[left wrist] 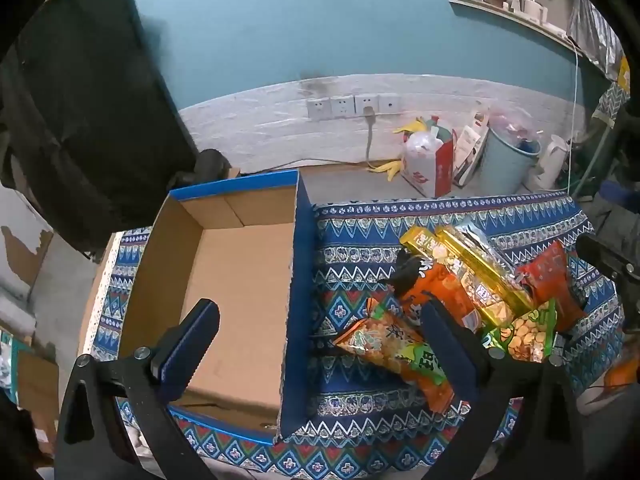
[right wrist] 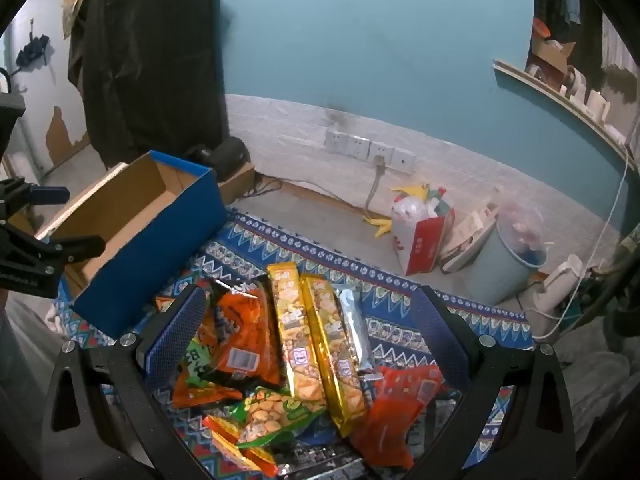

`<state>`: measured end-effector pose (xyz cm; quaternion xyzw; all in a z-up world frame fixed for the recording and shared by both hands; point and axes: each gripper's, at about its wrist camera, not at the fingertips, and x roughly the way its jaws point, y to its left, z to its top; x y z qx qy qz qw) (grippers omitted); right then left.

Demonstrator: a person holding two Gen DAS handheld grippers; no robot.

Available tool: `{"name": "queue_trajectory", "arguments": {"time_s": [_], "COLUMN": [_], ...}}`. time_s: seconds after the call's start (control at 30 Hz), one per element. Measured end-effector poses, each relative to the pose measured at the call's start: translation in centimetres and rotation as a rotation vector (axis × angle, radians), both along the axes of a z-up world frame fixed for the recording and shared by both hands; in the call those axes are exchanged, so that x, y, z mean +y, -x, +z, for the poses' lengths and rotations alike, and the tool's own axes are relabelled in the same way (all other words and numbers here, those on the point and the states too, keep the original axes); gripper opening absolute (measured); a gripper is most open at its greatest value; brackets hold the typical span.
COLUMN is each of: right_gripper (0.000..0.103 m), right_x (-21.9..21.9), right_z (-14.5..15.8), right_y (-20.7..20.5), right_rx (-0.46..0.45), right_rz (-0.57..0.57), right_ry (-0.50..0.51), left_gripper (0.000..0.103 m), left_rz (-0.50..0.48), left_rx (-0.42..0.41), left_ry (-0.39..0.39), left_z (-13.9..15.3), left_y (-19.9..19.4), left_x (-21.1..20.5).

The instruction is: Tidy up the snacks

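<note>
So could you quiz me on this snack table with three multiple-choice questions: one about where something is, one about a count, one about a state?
1. Where do the snack packets lie?
A. inside the box
B. on the patterned cloth beside the box
C. in the bucket

2. How many long gold packets lie side by side?
A. two
B. four
C. none

3. What is the state of the cardboard box?
A. full of snacks
B. closed with a lid
C. open and empty

Answers:
1 B, the pile rests on the patterned cloth, outside the box wall.
2 A, the right wrist view shows two gold packets next to each other.
3 C, the left wrist view shows only its bare cardboard floor.
</note>
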<state>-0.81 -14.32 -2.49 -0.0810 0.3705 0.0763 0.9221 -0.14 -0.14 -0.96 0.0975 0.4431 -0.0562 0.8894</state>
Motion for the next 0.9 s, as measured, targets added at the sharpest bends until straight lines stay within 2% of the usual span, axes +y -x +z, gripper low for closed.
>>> {"name": "queue_trajectory", "arguments": {"time_s": [0.9], "right_gripper": [0.100], "right_x": [-0.02], "right_z": [-0.79], "right_y": [-0.18], "right_rx": [0.027], "right_rz": [0.001], "right_ry": [-0.007], "left_gripper": [0.102], "left_rz": [-0.008], "left_rx": [0.036], "left_ry": [0.003], "left_z": [-0.80], "left_y": [-0.08], "left_x": [-0.71]}}
